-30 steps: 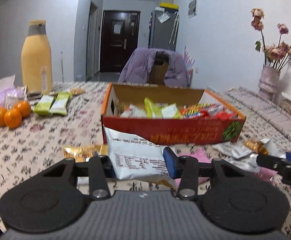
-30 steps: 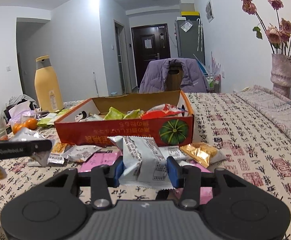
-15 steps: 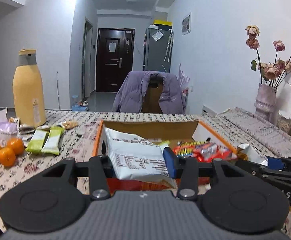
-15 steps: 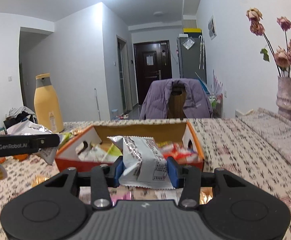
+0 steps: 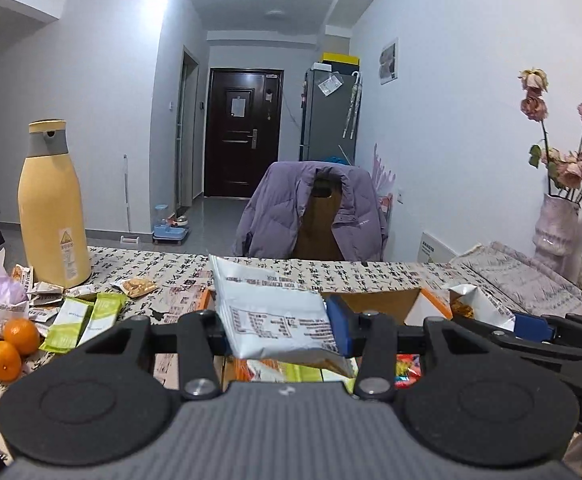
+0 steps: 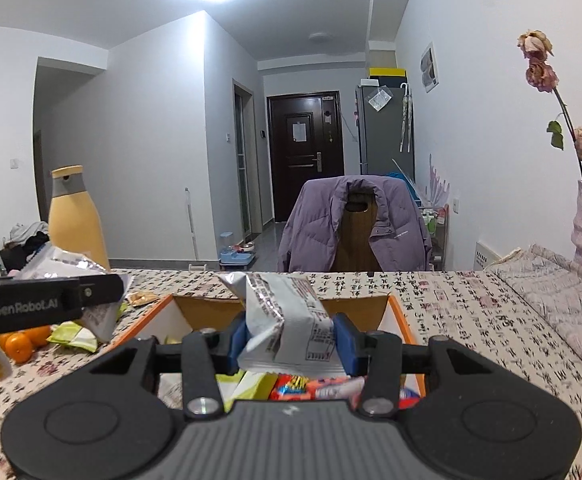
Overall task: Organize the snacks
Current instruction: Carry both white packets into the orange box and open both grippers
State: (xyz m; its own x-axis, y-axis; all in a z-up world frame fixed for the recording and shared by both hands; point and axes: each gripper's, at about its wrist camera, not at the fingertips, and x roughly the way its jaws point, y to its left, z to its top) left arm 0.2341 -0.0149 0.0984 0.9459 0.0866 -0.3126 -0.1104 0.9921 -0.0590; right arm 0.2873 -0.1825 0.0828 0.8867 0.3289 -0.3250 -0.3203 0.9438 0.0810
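We've got a snack in each hand: our left gripper [image 5: 277, 326] is clamped on a flat white packet [image 5: 271, 312], our right gripper [image 6: 291, 338] is pinching a crinkly silver packet [image 6: 287, 320]. Both hang right over the open orange box [image 6: 405, 326], which holds colourful snacks. Further left on the patterned tablecloth [image 5: 171, 276] sit green bars [image 5: 85, 320], oranges [image 5: 3, 344] and a yellow bottle [image 5: 51, 208]. A chair with a purple jacket [image 5: 311, 210] stands behind.

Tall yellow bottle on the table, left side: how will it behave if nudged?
The yellow bottle stands tall on a fairly narrow base, so a high push probably tips it. Its smooth round body would likely roll once down. How full it is can't be seen.
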